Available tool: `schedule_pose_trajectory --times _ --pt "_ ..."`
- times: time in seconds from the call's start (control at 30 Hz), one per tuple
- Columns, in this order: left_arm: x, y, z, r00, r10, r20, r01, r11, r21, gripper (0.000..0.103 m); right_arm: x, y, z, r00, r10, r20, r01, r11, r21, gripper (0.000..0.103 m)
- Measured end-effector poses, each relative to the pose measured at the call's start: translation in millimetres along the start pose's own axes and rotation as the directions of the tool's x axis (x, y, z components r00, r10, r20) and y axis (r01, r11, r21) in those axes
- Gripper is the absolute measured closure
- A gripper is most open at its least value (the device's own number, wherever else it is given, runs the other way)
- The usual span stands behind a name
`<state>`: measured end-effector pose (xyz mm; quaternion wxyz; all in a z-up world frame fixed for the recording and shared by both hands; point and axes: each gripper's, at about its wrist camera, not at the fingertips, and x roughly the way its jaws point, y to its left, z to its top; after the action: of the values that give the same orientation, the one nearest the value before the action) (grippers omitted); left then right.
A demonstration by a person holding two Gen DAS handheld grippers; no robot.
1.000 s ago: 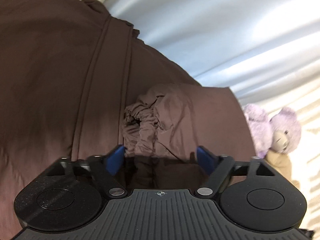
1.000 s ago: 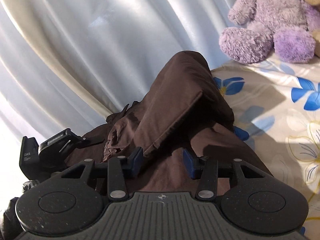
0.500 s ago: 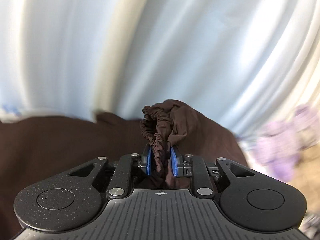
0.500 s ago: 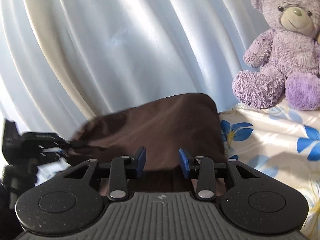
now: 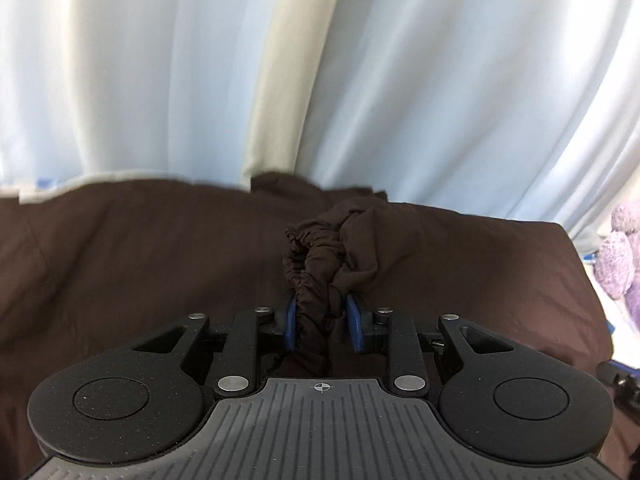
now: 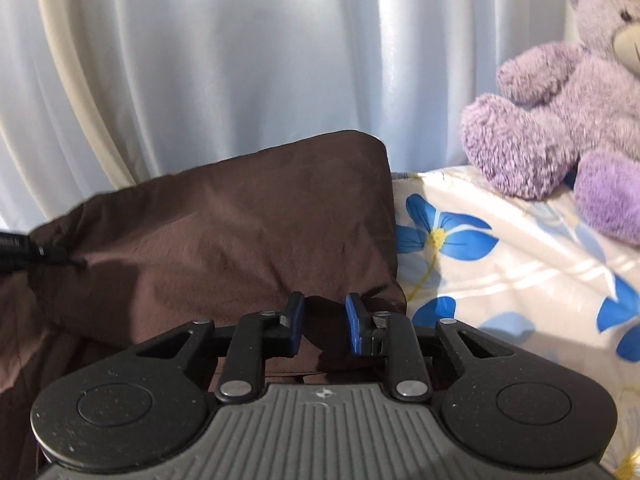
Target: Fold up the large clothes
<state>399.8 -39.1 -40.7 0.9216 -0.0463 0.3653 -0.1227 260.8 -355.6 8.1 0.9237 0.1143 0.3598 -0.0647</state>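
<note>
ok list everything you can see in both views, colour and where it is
garment: one, dark brown, spread across the bed; its gathered elastic edge bunched up in front of the left gripper
curtain: one, pale blue-white with a cream stripe, hanging behind the bed
bed sheet: one, cream with blue flowers, to the right of the garment
teddy bear: one, lilac, sitting on the sheet by the curtain
left gripper: one, black with blue pads, shut on the gathered edge; jaws have just opened slightly
right gripper: one, black with blue pads, at the garment's corner near the sheet, jaws have just been closing, brown cloth between them, grip cannot be told
</note>
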Motion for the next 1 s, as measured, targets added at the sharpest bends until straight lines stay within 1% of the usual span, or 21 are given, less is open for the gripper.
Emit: schedule_pose_trajectory --times 0.07,0.13,0.17,0.23,0.27,0.3,0.33,0.37,0.4,0.47,0.53,0.6,0.67,0.73,0.77,0.83,1.0 --pt "9.5 -0.5 -1.7 1.0 0.013 -0.007 -0.013 1.0 0.014 0.073 1.3 4.3 0.6 1.0 -0.007 0.0 0.007 1.0 -0.015 0.083" --pt "15.7 1.8 -6.5 1.0 0.026 -0.015 -0.026 1.0 0.017 0.066 2.5 6.9 -1.9 1.0 -0.015 0.003 0.015 1.0 -0.022 0.083" --pt "14.7 1.2 -10.1 0.999 0.034 -0.013 -0.033 0.999 0.03 0.061 3.3 7.7 -2.9 1.0 -0.018 0.004 0.018 0.999 -0.028 0.083" --pt "13.3 1.5 -11.6 0.999 0.042 -0.01 -0.041 0.998 0.043 0.057 -0.6 10.4 -3.9 1.0 -0.02 0.006 0.02 0.998 -0.052 0.083" --pt "16.8 -1.0 -10.1 0.999 0.051 -0.014 -0.05 0.998 0.034 0.051 -0.7 9.3 -2.7 1.0 -0.019 0.001 0.019 0.998 -0.053 0.083" --pt "12.9 0.0 -9.9 0.998 0.057 -0.017 -0.056 0.998 0.022 0.048 -3.4 8.5 -0.3 1.0 -0.016 -0.006 0.016 0.999 -0.043 0.084" --pt "15.2 1.0 -7.3 0.998 0.054 -0.014 -0.054 0.998 0.013 0.048 -7.8 8.3 2.5 1.0 -0.016 -0.004 0.015 0.999 -0.035 0.084" --pt "8.3 1.7 -6.9 0.999 0.049 0.0 -0.049 0.999 0.007 0.047 -12.3 8.8 5.7 1.0 -0.013 0.01 0.014 0.999 -0.032 0.084" --pt "1.0 1.5 -6.6 0.998 0.06 0.022 -0.06 0.998 0.003 0.044 -17.4 10.9 7.8 1.0 -0.005 0.031 0.006 0.999 -0.035 0.084" --pt "-8.2 -0.9 -7.4 0.996 0.07 0.059 -0.07 0.998 -0.005 0.043 -22.8 20.3 12.3 0.998 0.019 0.059 -0.016 0.998 -0.056 0.084" --pt "-8.6 -5.9 -9.1 0.996 0.06 0.073 -0.06 0.998 -0.006 0.043 -18.5 31.8 16.3 0.998 0.042 0.056 -0.038 0.996 -0.086 0.084" --pt "-1.4 -12.5 -12.0 0.997 0.062 0.038 -0.063 0.998 0.024 0.043 -6.8 46.5 17.7 0.998 0.055 0.042 -0.05 0.992 -0.114 0.084" --pt "16.9 -15.5 -15.9 0.996 0.087 -0.001 -0.086 0.995 0.045 0.043 7.9 57.0 15.9 0.998 0.065 0.016 -0.063 0.991 -0.118 0.084" --pt "26.5 -10.4 -18.8 0.996 0.088 -0.016 -0.087 0.996 0.016 0.039 21.6 62.2 11.0 0.999 0.045 -0.01 -0.046 0.99 -0.132 0.084" --pt "29.7 -6.7 -20.3 0.996 0.083 -0.018 -0.083 0.997 -0.005 0.036 27.8 62.9 5.7 0.999 0.034 -0.016 -0.036 0.989 -0.142 0.084" --pt "29.1 -2.1 -21.9 0.996 0.082 -0.016 -0.083 0.996 -0.021 0.032 30.5 62.4 -2.4 0.999 0.037 0.01 -0.035 0.986 -0.166 0.084" --pt "29.2 -3.3 -23.1 0.994 0.108 -0.016 -0.108 0.994 0.005 0.026 28.5 63.4 -4.2 0.999 0.037 0.013 -0.034 0.984 -0.177 0.084"
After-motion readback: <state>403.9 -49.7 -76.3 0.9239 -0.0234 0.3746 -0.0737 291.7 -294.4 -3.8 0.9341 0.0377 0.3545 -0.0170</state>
